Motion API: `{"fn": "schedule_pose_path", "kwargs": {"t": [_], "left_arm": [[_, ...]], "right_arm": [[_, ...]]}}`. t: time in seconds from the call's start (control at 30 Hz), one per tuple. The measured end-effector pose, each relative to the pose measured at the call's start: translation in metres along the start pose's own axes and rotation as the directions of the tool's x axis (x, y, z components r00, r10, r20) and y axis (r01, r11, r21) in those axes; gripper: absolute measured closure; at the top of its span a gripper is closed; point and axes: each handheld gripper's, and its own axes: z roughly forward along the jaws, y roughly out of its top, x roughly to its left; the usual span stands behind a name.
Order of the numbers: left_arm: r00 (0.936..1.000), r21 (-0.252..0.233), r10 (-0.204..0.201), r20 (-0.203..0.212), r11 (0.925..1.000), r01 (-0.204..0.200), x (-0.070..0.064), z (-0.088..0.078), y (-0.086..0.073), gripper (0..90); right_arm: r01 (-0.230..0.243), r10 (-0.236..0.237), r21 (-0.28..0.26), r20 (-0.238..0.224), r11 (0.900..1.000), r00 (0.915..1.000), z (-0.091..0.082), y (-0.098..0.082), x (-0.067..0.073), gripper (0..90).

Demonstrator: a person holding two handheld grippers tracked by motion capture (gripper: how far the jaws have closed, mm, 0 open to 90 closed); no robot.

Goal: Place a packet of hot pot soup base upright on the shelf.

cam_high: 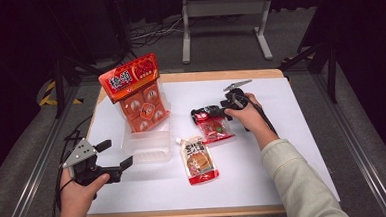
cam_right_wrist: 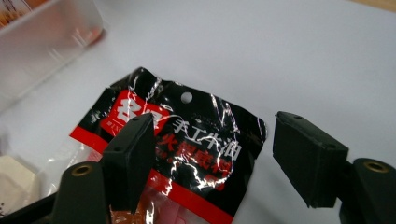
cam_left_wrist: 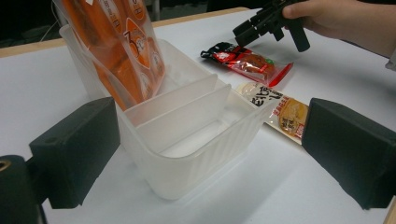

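counter (cam_high: pixel 282 134): white sheet over a wooden top, seen from the high view.
bin (cam_high: pixel 148 146): translucent plastic box with dividers, at about 9 o'clock of the counter's middle.
orange pack (cam_high: pixel 135 91): tall pack of orange sachets with a red header, standing tilted in the bin's far compartment.
sauce pouch (cam_high: pixel 199 161): spouted pouch with a brown picture, flat on the counter at 3 o'clock of the bin, just beside it.
black-and-red packet (cam_high: pixel 213 125): flat on the counter at 1 o'clock of the sauce pouch, its black header toward the bin.
left tongs (cam_high: pixel 114 155): spread wide, holding nothing, at 8 o'clock of the bin, pointing at its near end.
right tongs (cam_high: pixel 206 112): spread, hovering over the packet's black header; one jaw over it, the other beside it.
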Motion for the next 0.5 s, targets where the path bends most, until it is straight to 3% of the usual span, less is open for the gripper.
{"fn": "schedule_pose_path", "kwargs": {"t": [0.5], "left_arm": [[1.0000,0.010,-0.006,0.002,0.9999,0.006,0.0022,0.0024,-0.0024,5.3]], "right_arm": [[-0.003,0.003,0.026,0.027,1.000,0.9996,0.0108,-0.0038,0.0016,29.4]]}}
